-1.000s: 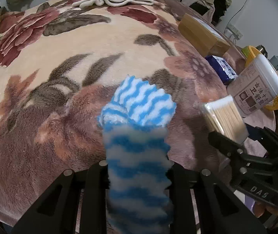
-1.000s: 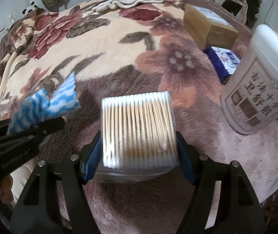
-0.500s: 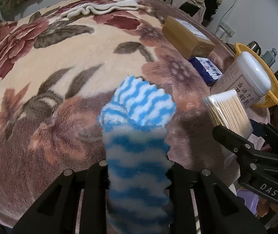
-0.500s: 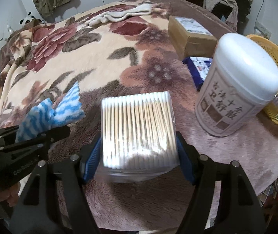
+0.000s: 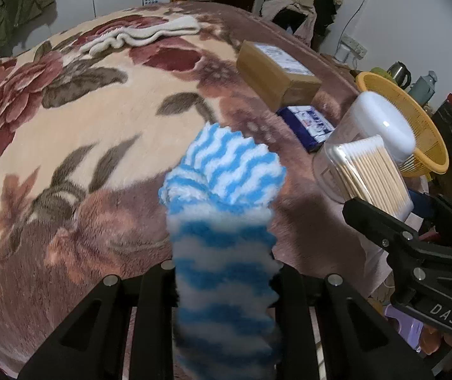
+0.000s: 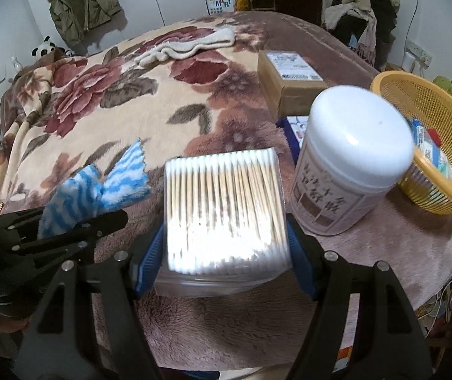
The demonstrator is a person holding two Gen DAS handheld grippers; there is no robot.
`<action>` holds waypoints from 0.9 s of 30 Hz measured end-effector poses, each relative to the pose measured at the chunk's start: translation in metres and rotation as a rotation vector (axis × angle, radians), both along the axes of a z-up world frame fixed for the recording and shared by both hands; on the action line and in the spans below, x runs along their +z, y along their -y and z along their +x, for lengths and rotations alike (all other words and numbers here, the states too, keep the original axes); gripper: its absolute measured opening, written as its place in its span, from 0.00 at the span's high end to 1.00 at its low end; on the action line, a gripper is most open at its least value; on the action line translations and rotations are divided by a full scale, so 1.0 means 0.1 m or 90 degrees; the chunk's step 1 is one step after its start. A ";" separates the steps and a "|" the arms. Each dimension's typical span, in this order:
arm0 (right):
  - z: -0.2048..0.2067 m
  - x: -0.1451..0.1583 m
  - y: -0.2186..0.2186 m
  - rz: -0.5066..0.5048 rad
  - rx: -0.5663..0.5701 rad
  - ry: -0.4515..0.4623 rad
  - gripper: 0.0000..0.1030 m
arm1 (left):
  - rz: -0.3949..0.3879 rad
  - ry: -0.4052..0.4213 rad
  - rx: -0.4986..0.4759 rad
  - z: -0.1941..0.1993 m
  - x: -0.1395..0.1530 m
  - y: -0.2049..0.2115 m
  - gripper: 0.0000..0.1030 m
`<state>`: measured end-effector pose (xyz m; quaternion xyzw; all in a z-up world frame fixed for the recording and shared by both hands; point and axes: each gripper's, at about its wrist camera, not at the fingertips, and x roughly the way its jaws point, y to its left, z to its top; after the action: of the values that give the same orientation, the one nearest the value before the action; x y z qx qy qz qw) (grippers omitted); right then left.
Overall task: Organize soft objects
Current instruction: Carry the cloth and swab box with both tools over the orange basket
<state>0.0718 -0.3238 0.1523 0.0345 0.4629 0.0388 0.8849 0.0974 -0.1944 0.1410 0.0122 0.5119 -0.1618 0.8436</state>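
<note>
My left gripper point(image 5: 222, 272) is shut on a fluffy blue-and-white striped cloth point(image 5: 222, 190), which sticks up between its fingers above the floral blanket. In the right wrist view the same cloth point(image 6: 99, 190) and left gripper point(image 6: 67, 231) show at the lower left. My right gripper point(image 6: 226, 247) is shut on a clear box of cotton swabs point(image 6: 222, 209), its blue pads against both sides. That swab box point(image 5: 371, 171) and the right gripper point(image 5: 422, 253) also appear at the right of the left wrist view.
A floral blanket point(image 6: 130, 101) covers the bed. On it lie a white-lidded canister point(image 6: 349, 164), a cardboard box point(image 6: 292, 76), a blue packet point(image 5: 308, 123) and a cream towel point(image 6: 187, 47). A yellow basket point(image 6: 428, 145) with items sits at the right edge.
Both grippers have risen from the bed with their loads still held. The canister, basket and far room now show more fully in both views.
</note>
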 end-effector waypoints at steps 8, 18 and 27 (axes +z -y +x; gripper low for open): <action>0.01 0.23 0.16 -0.001 -0.016 0.030 0.31 | -0.004 0.033 -0.030 0.05 0.29 0.25 0.80; 0.09 0.50 0.54 0.009 -0.059 0.070 0.31 | -0.017 0.067 -0.063 0.18 0.64 0.63 0.80; 0.10 0.64 0.97 0.011 -0.111 0.089 0.31 | -0.040 0.082 -0.107 0.29 0.88 1.15 0.80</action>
<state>0.0815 -0.4208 0.2161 0.0797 0.3947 -0.0323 0.9148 0.1264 -0.3091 0.2290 0.0392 0.4486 -0.2465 0.8582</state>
